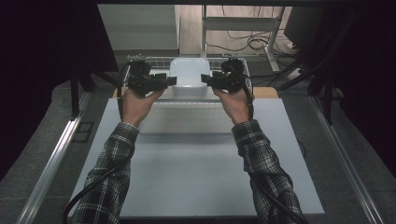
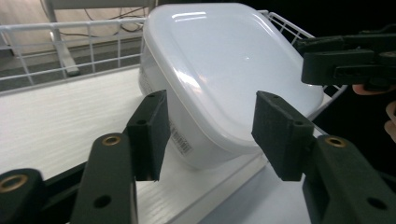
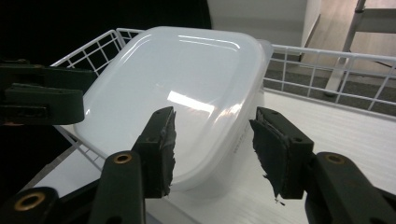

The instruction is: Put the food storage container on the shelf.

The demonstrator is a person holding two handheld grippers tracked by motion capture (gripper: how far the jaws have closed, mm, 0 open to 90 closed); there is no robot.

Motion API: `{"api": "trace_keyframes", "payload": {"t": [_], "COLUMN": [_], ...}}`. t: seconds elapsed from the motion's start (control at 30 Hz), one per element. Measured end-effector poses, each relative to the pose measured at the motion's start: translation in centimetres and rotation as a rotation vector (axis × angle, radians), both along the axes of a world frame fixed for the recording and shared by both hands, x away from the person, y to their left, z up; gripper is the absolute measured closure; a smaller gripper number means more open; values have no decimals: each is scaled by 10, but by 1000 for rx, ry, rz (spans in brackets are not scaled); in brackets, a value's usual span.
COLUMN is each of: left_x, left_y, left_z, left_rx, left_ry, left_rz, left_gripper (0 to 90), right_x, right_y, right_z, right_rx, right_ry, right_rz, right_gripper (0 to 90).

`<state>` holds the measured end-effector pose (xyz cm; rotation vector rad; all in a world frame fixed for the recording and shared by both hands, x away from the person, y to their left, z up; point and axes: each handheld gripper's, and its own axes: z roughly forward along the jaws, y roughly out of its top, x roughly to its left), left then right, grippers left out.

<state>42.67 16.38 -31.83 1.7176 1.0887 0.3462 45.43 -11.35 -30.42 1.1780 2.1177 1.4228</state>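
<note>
White plastic box [image 1: 188,74] with its lid on, sitting upper middle in the high view, inside a white wire basket [image 1: 159,59] at the far end of the table [image 1: 196,177]. Looks light and probably empty, though the inside cannot be seen. Smooth, shiny lid, so likely slippery. Stiff enough to keep its shape, but thin walls that may bend if squeezed hard. Best taken by the lip of the lid on two opposite sides, one side for each tool, or by the straight walls just under that lip. Sticker with small lines [image 2: 181,142] on one wall, low middle in the left gripper view. Left gripper [image 1: 171,80] at the box's left edge, right gripper [image 1: 206,78] at its right edge, pointing at each other across the box. Both about half open, holding nothing. In the left gripper view, pads [image 2: 152,133] standing apart with the box corner between and behind them, no pressing seen. Same in the right gripper view, with worn, ragged pads [image 3: 161,149] clear of the lid's rim. Checked sleeves [image 1: 112,182] coming up from the bottom of the high view.
</note>
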Motion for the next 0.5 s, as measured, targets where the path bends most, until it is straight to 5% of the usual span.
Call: {"api": "trace_keyframes", "payload": {"t": [0.27, 0.5], "left_x": [-3, -11], "left_y": [3, 1], "left_z": [4, 2], "left_rx": [-21, -15], "left_ry": [-57, -64], "left_rz": [34, -25], "left_gripper": [344, 226], "right_x": [0, -5], "right_y": [-6, -8], "right_z": [0, 2], "right_rx": [29, 47], "right_ry": [-22, -22], "right_rz": [-27, 41], "right_gripper": [427, 261]}}
